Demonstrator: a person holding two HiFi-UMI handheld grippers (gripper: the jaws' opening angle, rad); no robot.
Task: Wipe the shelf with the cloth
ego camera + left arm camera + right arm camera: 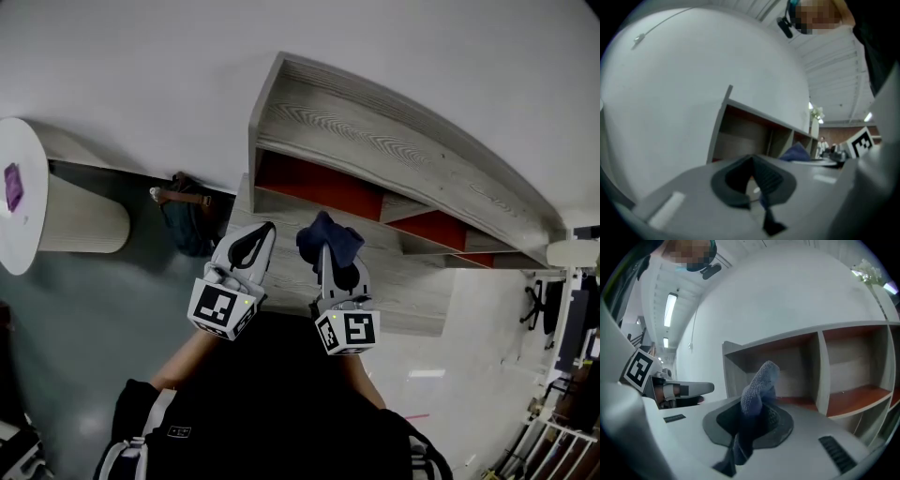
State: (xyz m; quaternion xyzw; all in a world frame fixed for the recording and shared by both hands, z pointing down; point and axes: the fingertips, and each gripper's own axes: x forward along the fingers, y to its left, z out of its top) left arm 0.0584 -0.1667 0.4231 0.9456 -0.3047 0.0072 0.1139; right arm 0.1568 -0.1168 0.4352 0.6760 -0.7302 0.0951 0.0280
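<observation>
The shelf (375, 141) is grey wood with red-lined compartments and stands against the white wall. In the head view my right gripper (324, 255) is shut on a dark blue cloth (328, 239), held just in front of the leftmost compartment, over the shelf's lower ledge (412, 281). In the right gripper view the cloth (758, 387) sticks up from between the pads of the right gripper (757, 411), with the shelf (843, 376) behind it. My left gripper (264, 231) hovers beside it at the shelf's left end, jaws together and empty. The left gripper view shows the left gripper (752, 164) before the shelf (740, 136), and the cloth (797, 152) to its right.
A round white table (19, 206) stands at the far left. A dark bag (187, 220) lies on the floor by the wall, left of the shelf. An office chair (539, 305) and racks crowd the far right.
</observation>
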